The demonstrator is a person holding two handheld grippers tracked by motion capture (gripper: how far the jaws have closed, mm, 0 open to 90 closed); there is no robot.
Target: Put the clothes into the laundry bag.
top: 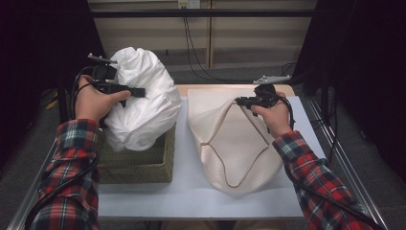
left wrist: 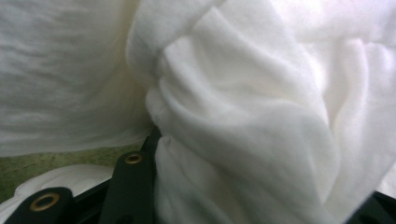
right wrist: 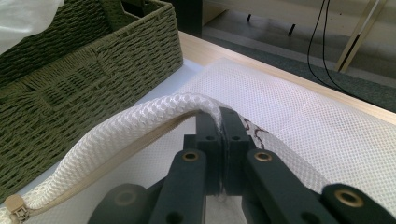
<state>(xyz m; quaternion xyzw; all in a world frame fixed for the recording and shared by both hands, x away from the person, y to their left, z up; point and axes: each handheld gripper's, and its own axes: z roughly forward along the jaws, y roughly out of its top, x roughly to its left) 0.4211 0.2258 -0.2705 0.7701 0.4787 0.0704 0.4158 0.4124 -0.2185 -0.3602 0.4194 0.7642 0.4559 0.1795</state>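
A big bundle of white cloth [top: 141, 103] hangs partly out of an olive woven basket [top: 139, 165] at the table's left. My left gripper [top: 136, 91] is shut on a thick fold of that white cloth [left wrist: 243, 116], which bunches between the jaws of the left gripper [left wrist: 261, 186]. A cream mesh bag [top: 230, 143] with a tan zipper lies flat at the middle right. My right gripper [top: 239, 100] is shut on the bag's upper rim. In the right gripper view the right gripper [right wrist: 222, 121] pinches the raised mesh rim [right wrist: 140, 119], with the zipper pull [right wrist: 14, 205] at the lower left.
The basket [right wrist: 70, 70] stands close to the left of the bag on the white table top [top: 191, 196]. A wooden strip [right wrist: 289, 79] borders the far table edge. Black cables [top: 196, 52] hang behind the table, and dark curtains flank both sides.
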